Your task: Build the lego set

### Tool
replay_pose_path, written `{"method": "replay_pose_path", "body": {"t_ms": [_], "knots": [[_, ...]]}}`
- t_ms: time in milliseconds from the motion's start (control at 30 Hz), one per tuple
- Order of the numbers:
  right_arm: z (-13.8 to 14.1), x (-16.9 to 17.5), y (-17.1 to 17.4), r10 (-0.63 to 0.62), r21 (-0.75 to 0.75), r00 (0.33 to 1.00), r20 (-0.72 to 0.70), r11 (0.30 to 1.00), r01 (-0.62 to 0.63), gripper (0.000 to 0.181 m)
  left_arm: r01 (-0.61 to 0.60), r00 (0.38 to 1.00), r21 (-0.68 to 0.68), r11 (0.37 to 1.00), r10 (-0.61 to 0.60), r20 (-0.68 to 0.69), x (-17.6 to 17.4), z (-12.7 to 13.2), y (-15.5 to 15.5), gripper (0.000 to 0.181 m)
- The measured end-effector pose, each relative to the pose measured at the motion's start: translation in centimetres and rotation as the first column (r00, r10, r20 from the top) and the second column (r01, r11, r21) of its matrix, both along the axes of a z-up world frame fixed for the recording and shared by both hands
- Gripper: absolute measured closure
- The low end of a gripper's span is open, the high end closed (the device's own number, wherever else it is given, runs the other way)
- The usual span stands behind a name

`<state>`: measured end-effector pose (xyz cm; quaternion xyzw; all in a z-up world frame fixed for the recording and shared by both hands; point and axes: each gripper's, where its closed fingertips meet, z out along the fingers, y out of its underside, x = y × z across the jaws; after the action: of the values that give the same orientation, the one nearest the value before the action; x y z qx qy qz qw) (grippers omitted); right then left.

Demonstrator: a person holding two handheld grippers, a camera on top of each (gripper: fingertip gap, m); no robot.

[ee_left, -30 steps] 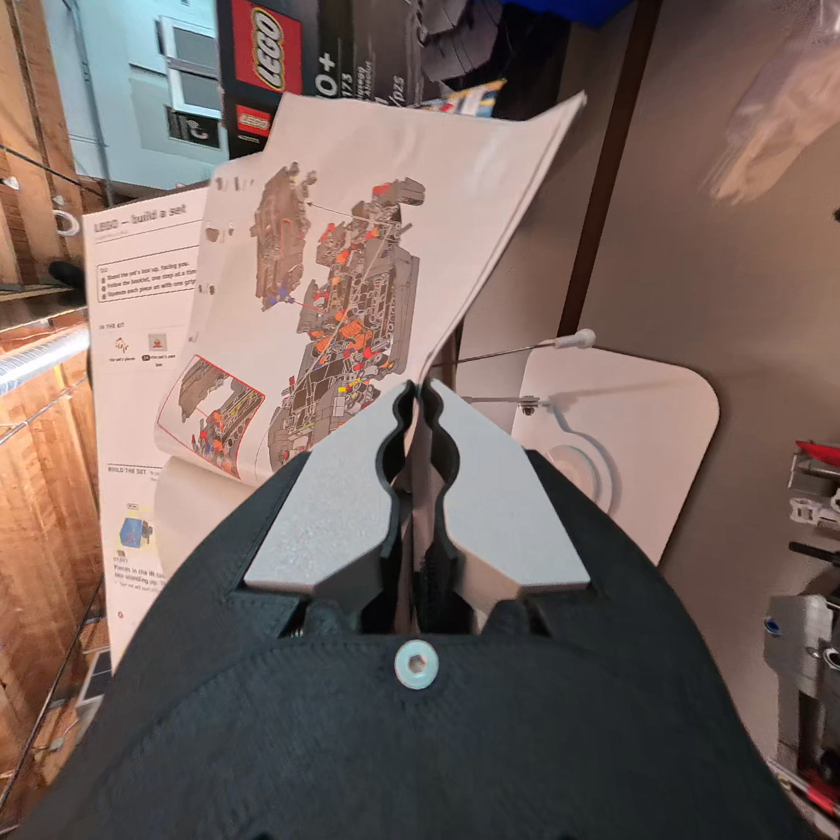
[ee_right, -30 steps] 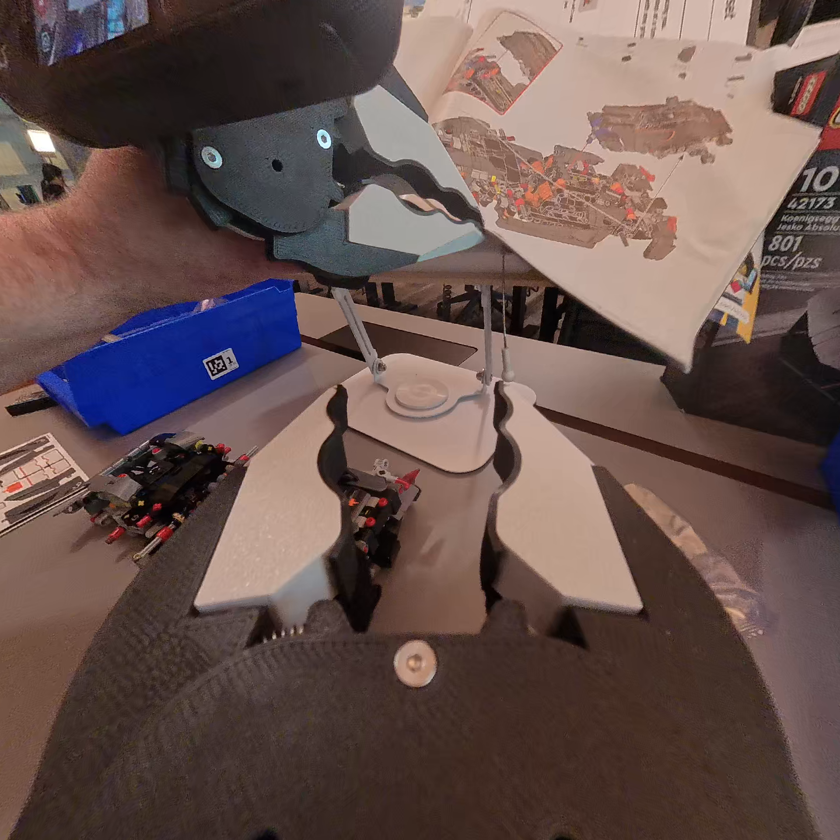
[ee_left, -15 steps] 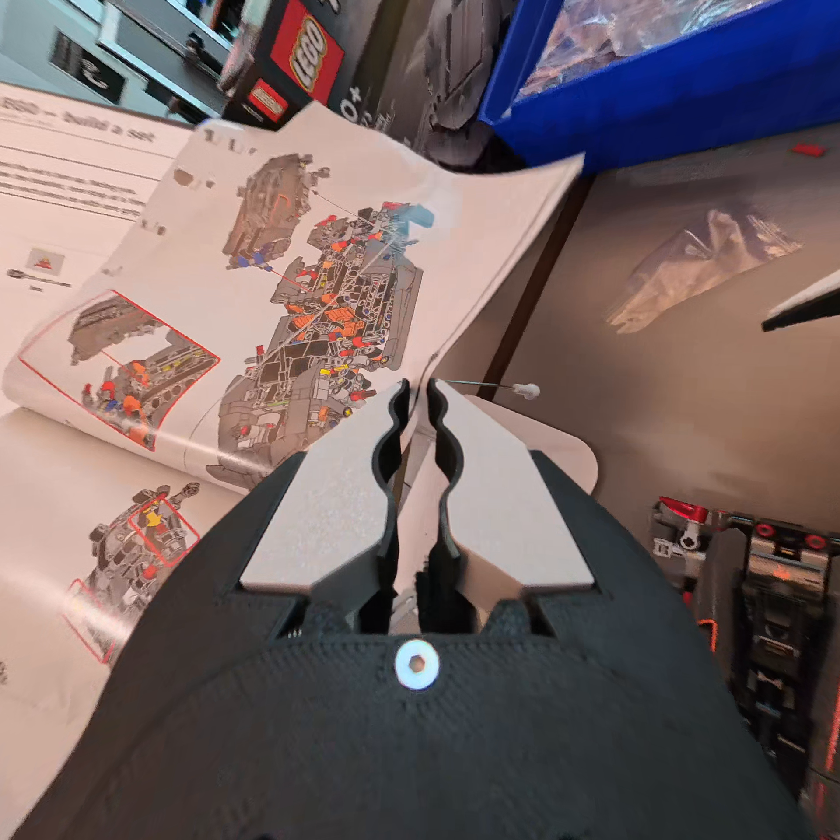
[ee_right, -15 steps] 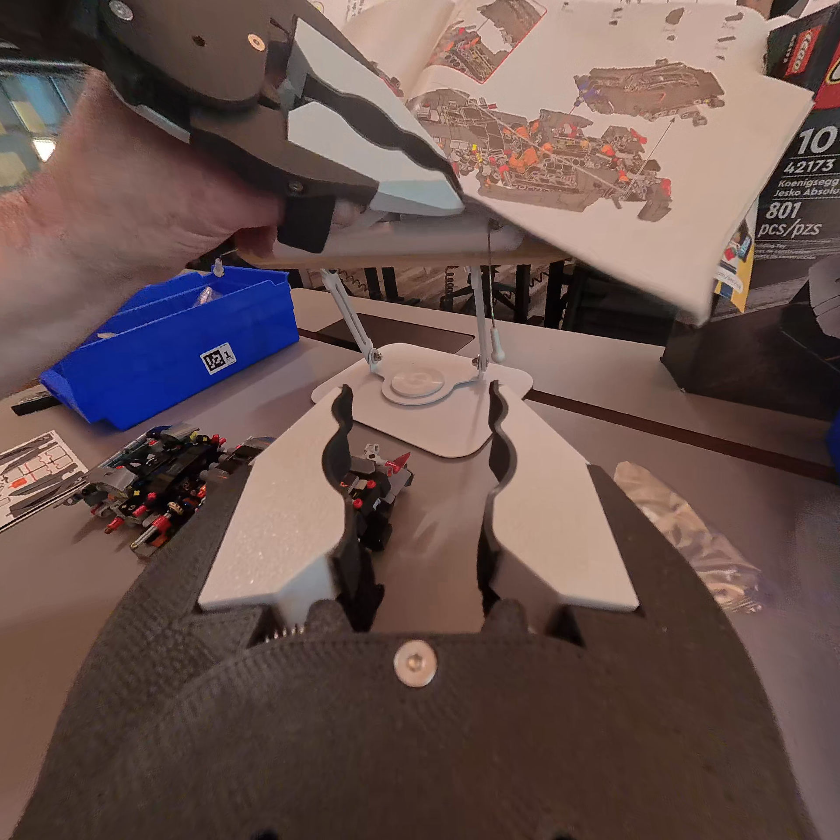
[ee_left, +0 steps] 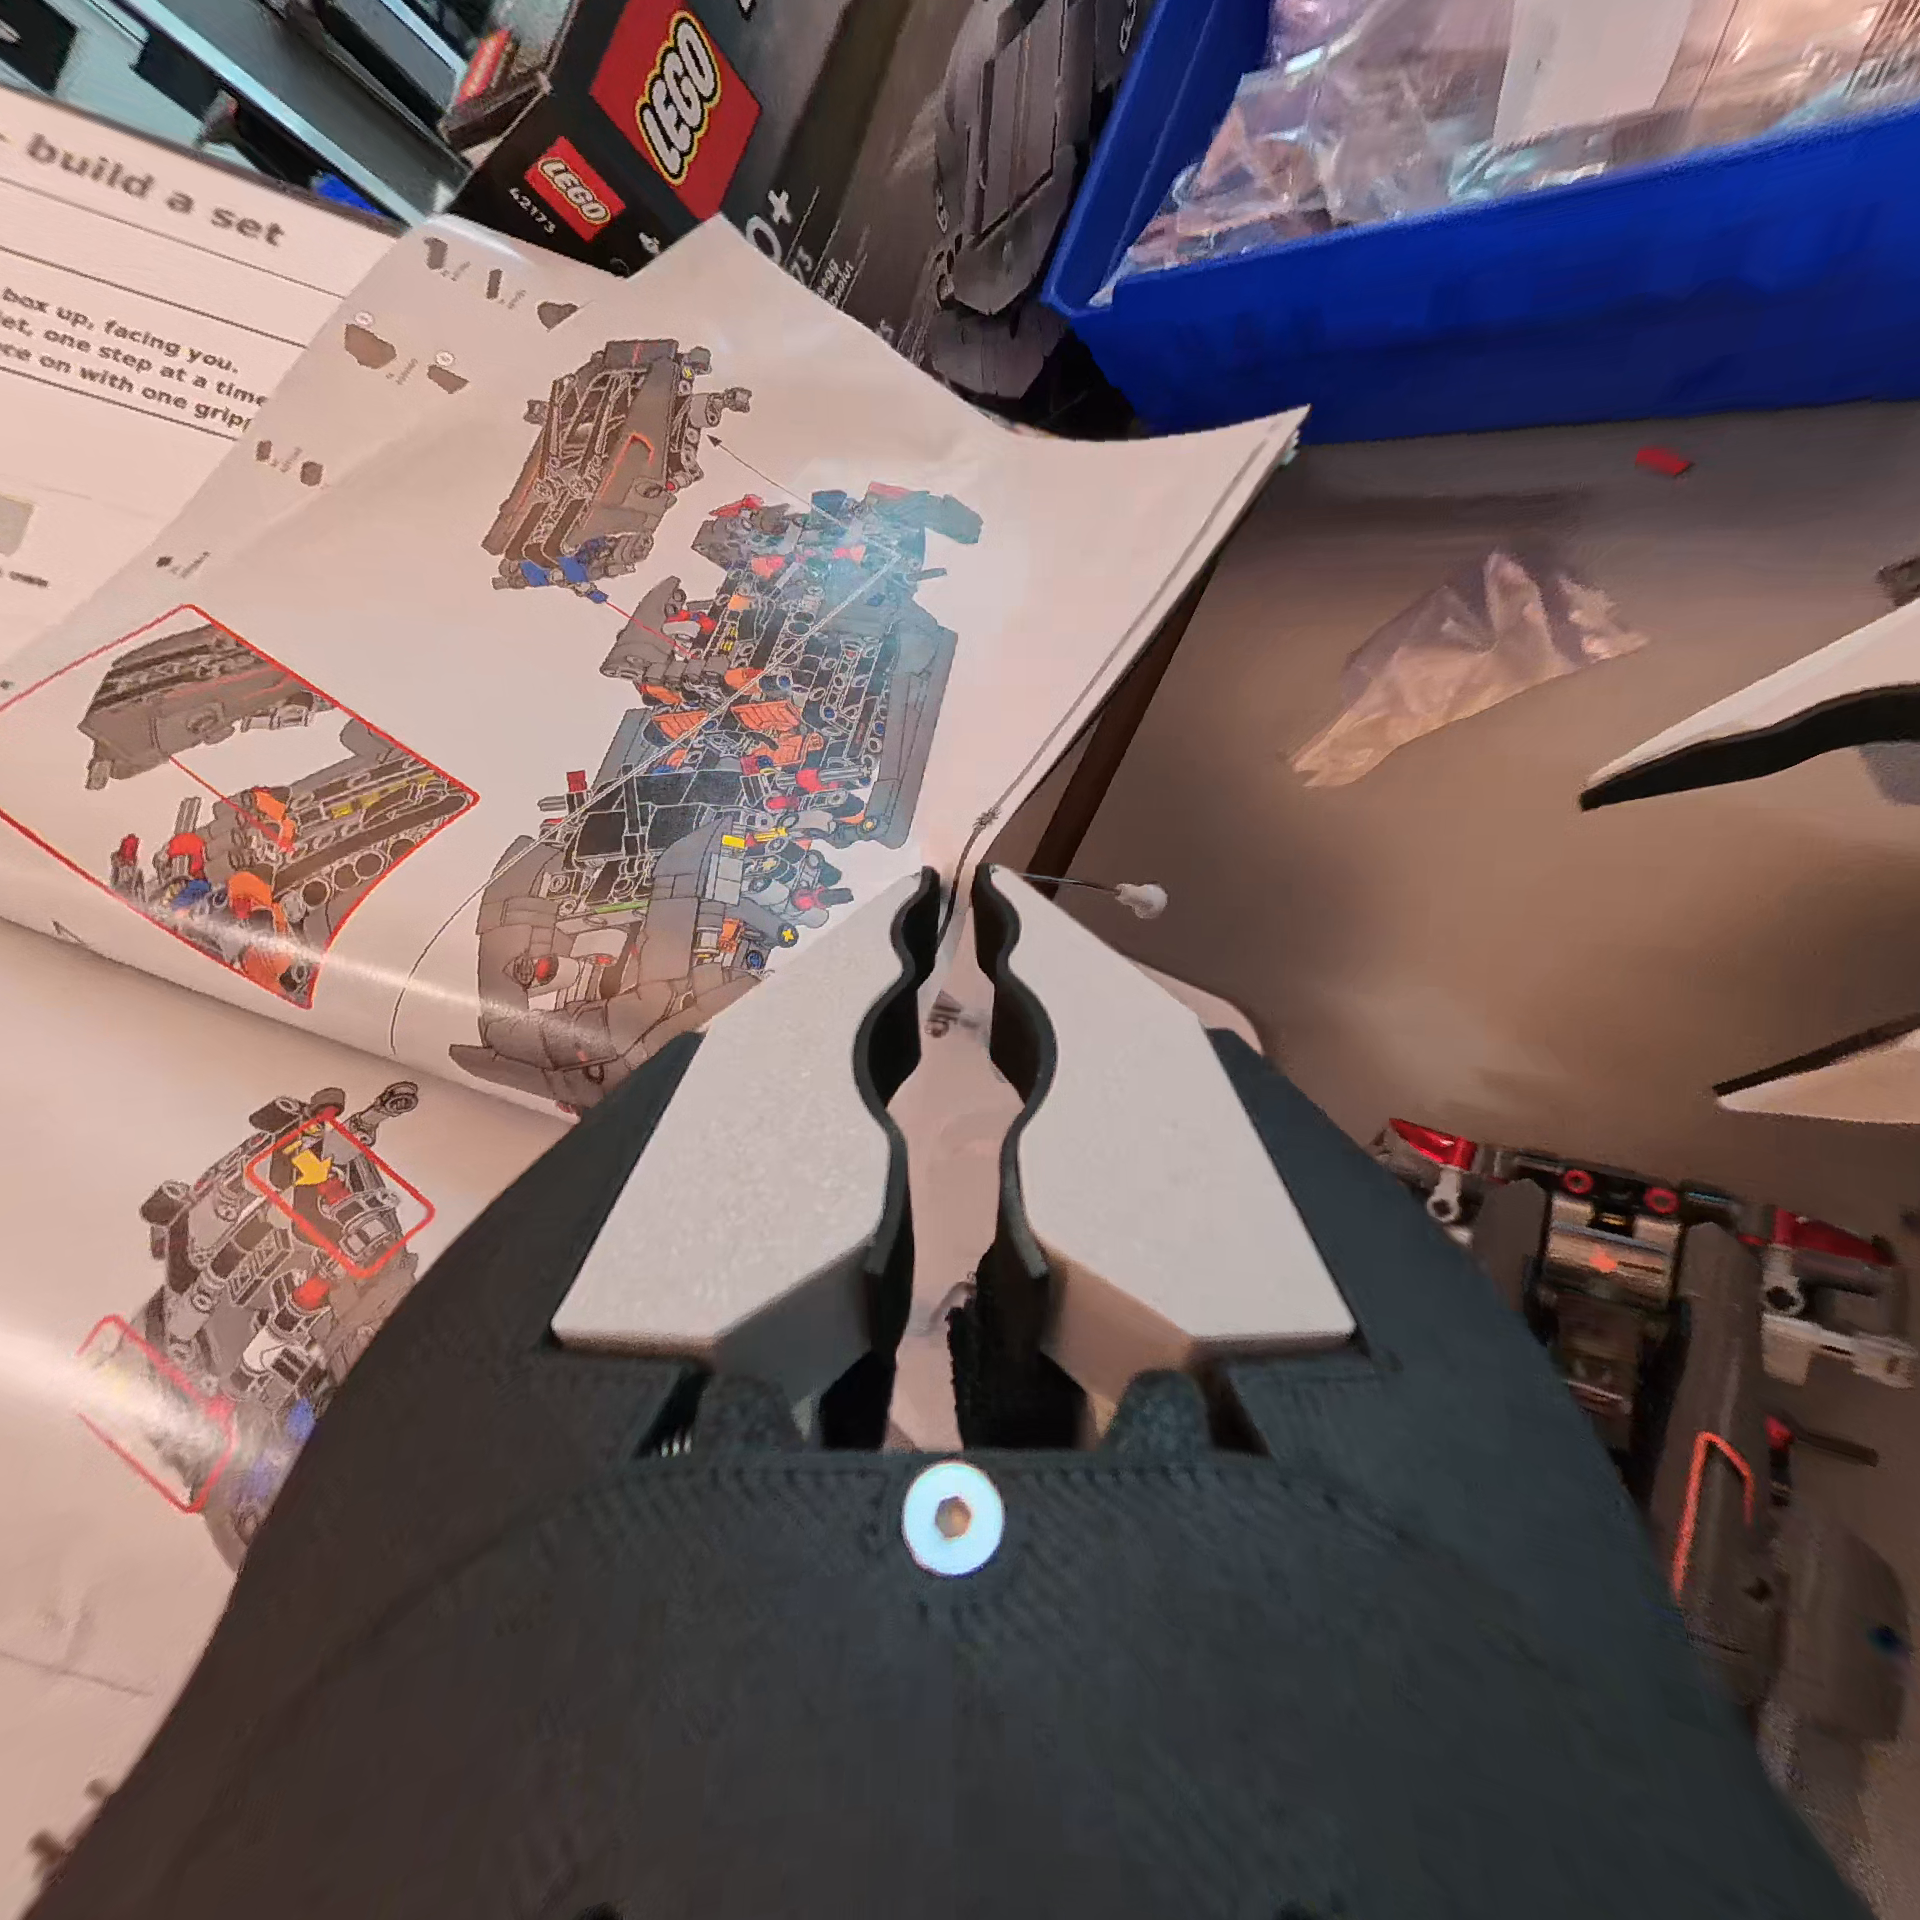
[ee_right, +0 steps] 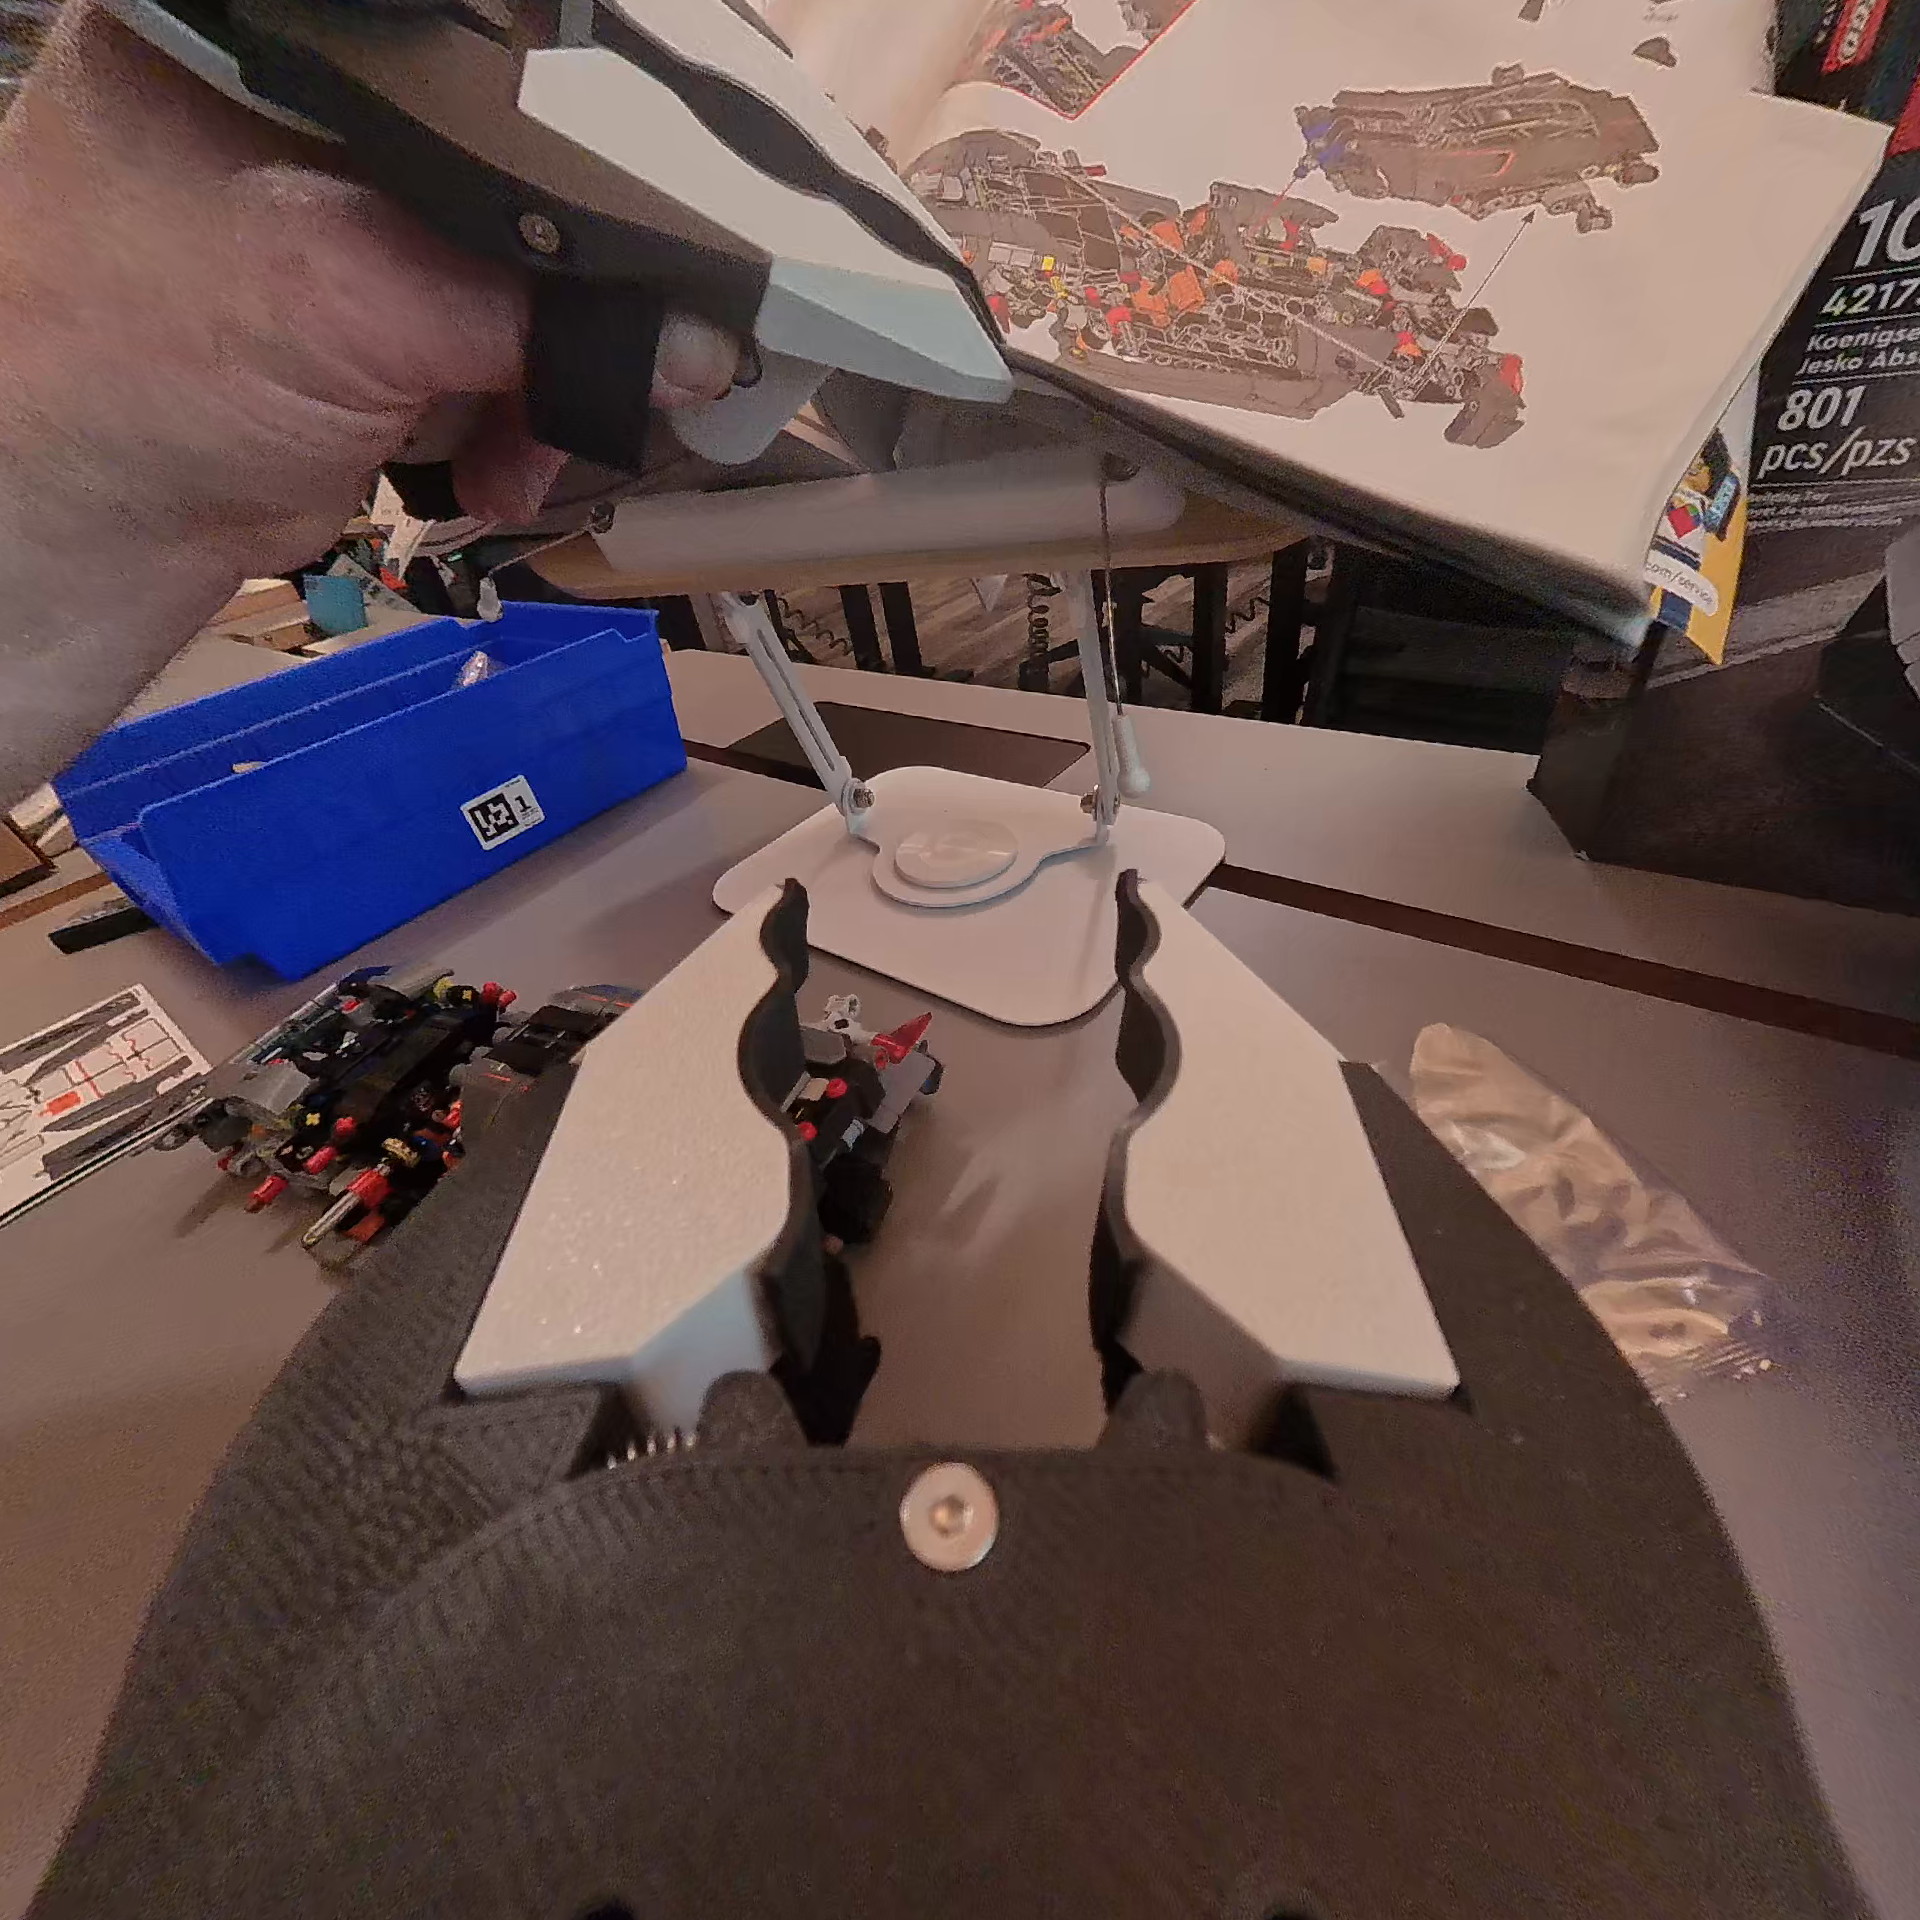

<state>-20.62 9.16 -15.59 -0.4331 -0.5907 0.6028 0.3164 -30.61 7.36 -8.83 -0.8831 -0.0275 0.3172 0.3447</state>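
Note:
My left gripper (ee_left: 956, 894) is shut on the edge of a page of the open instruction booklet (ee_left: 623, 623), which rests on a white stand. The right wrist view shows it from below (ee_right: 977, 353), with the page (ee_right: 1351, 260) lifted above the stand's base (ee_right: 966, 966). My right gripper (ee_right: 961, 914) is open and empty, low over the table. A small black and red lego sub-assembly (ee_right: 862, 1081) lies on the table beyond its left finger. A larger lego chassis (ee_right: 353, 1091) lies further left.
A blue bin (ee_right: 343, 821) stands at the back left and a sticker sheet (ee_right: 73, 1081) lies at the left edge. A crumpled plastic bag (ee_right: 1558, 1195) lies to the right. The black lego box (ee_right: 1818, 416) stands at the back right. Another blue bin (ee_left: 1507, 291) holds bags. The left gripper's tips are roughly 12 centimetres from the right gripper's.
My left gripper has swung down and over with the page held in it, so the table and lego parts came into its view. My right gripper has hardly moved.

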Motion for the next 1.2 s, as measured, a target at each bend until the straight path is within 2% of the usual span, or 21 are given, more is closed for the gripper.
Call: {"method": "replay_pose_path", "body": {"t_ms": [233, 467, 533, 733, 867, 1033, 1200], "knots": [[0.5, 0.2, -0.1, 0.019, -0.033, 1.000, -0.009, 0.999, -0.019, 0.124, 0.011, 0.988, 0.141, 0.990, -0.032, 0.152, 0.5, 0.9, 0.2, 0.177], [0.1, 0.0, 0.0, 0.028, -0.045, 1.000, 0.004, 0.999, -0.028, 0.124, 0.009, 0.979, 0.107, 0.994, -0.031, 0.199, 0.4, 0.0, 0.1, 0.173], [0.1, 0.0, 0.1, 0.027, -0.050, 1.000, 0.003, 0.998, -0.027, 0.124, 0.018, 0.972, 0.118, 0.993, -0.045, 0.229, 0.6, -0.1, 0.1, 0.177], [0.1, 0.0, 0.2, 0.030, -0.058, 1.000, 0.005, 0.998, -0.030, 0.124, 0.023, 0.976, 0.106, 0.994, -0.045, 0.211, 0.6, -0.1, -0.1, 0.181], [0.0, -0.1, 0.0, 0.036, -0.060, 0.999, 0.011, 0.998, -0.035, 0.124, 0.020, 0.985, 0.119, 0.993, -0.041, 0.170, 0.5, 0.8, -0.2, 0.181], [0.1, -0.1, 0.1, 0.037, -0.065, 0.999, 0.010, 0.997, -0.036, 0.125, -0.009, 0.988, 0.281, 0.960, -0.034, 0.147, 0.4, 3.4, -0.6, 0.181], [0.2, 0.0, 0.1, 0.042, -0.076, 0.999, 0.008, 0.996, -0.041, 0.125, -0.074, 0.986, 0.485, 0.872, -0.009, 0.166, 0.3, 5.9, -3.1, 0.181]]}}
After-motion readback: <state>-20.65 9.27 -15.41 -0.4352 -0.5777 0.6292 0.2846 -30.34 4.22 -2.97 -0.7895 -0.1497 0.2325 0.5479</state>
